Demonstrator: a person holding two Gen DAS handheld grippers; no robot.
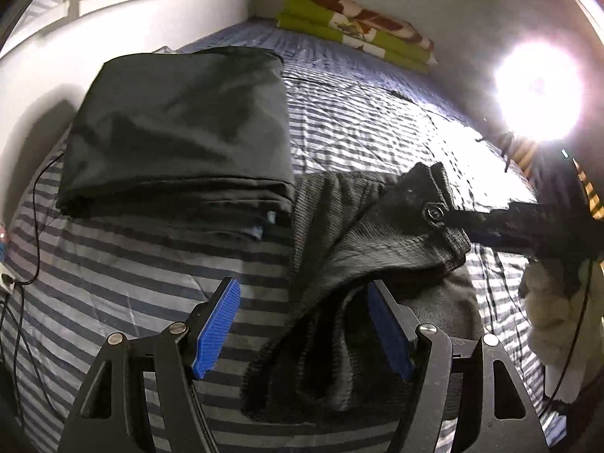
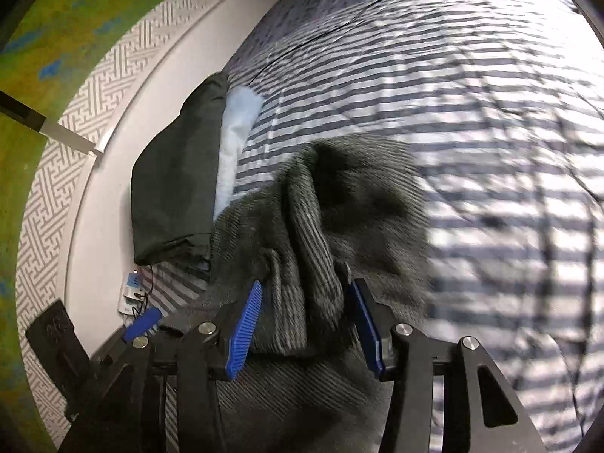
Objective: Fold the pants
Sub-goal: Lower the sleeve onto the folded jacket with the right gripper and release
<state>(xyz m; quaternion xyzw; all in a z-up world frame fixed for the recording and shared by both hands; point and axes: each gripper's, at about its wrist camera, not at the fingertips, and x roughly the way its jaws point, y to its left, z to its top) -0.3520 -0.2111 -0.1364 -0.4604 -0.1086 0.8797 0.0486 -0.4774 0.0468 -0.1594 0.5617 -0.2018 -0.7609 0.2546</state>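
Dark grey corduroy pants lie crumpled on the striped bed sheet. My left gripper is open low over the sheet, and a loose edge of the pants lies between its blue pads, close to the right one. In the left wrist view my right gripper reaches in from the right and holds the waistband up beside the button. The right wrist view is blurred; there a thick ridge of the pants stands between the pads of my right gripper, touching both.
A folded black garment lies at the far left by the white wall, on top of a light blue one. A folded green blanket sits at the far end. A bright lamp glares at right. A cable and charger lie at the left edge.
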